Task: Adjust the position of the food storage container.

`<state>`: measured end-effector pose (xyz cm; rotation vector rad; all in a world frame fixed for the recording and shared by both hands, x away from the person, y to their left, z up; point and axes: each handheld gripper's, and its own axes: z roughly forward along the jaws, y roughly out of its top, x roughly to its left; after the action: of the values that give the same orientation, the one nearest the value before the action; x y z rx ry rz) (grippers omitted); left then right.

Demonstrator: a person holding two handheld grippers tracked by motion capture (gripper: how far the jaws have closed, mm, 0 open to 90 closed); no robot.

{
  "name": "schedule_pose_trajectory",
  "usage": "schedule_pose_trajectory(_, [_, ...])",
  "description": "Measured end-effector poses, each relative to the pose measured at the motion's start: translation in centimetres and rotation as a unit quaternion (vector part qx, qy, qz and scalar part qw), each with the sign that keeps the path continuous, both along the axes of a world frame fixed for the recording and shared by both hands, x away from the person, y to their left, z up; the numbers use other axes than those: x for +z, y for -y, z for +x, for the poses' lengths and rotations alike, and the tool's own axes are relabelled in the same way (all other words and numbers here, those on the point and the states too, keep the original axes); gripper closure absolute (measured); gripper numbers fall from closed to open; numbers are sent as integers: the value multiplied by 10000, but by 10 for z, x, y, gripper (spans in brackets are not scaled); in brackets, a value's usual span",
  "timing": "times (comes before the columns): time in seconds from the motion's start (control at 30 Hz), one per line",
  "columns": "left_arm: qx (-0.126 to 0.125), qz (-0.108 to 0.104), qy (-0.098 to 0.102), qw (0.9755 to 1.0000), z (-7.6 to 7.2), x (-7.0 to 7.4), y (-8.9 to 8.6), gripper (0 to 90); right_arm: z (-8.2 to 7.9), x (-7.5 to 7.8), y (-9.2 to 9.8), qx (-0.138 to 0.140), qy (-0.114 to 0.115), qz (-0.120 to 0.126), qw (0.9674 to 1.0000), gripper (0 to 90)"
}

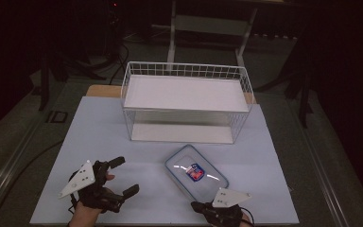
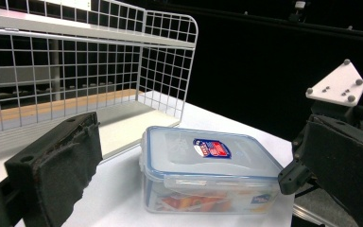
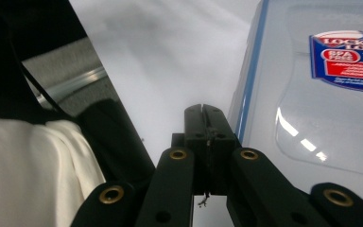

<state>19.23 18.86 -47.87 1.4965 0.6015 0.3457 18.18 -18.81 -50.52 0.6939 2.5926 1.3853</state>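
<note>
Probably lining up on the clear plastic lunch box (image 1: 196,172), sitting on the table (image 1: 99,137) just in front of the white wire basket (image 1: 187,101). Left gripper (image 1: 123,176) hovering w/ jaws wide apart; right gripper (image 3: 207,124) pressed together, empty, tip just beside box's near edge. Approaching level, squeezing gently: smooth glossy lid, blue seal, rounded corners, likely slipping. Basket: thin rigid grid.

Wire basket (image 1: 187,101) at table (image 1: 99,137) rear centre. Lidded container (image 1: 196,172) in front of it, slightly right. Left gripper (image 1: 121,177) front left of container; right gripper (image 1: 203,206) at its near corner.
</note>
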Motion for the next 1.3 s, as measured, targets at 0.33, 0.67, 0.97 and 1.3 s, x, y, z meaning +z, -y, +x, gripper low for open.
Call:
schedule_pose_trajectory(0.33, [-19,18,-31,10000,0,-2,2,0,2,1,8,-211,-29,-245,9995,900])
schedule_pose_trajectory(0.67, [-50,42,-43,10000,0,-2,4,0,14,3,34,-788,55,-358,9962,900])
schedule_pose_trajectory(0.97, [-55,55,-79,9999,1,-3,5,0,35,5,64,-1444,188,-422,9884,900])
schedule_pose_trajectory(1.3, [-62,63,-105,9999,2,-5,6,0,42,5,66,-1318,138,-390,9904,900])
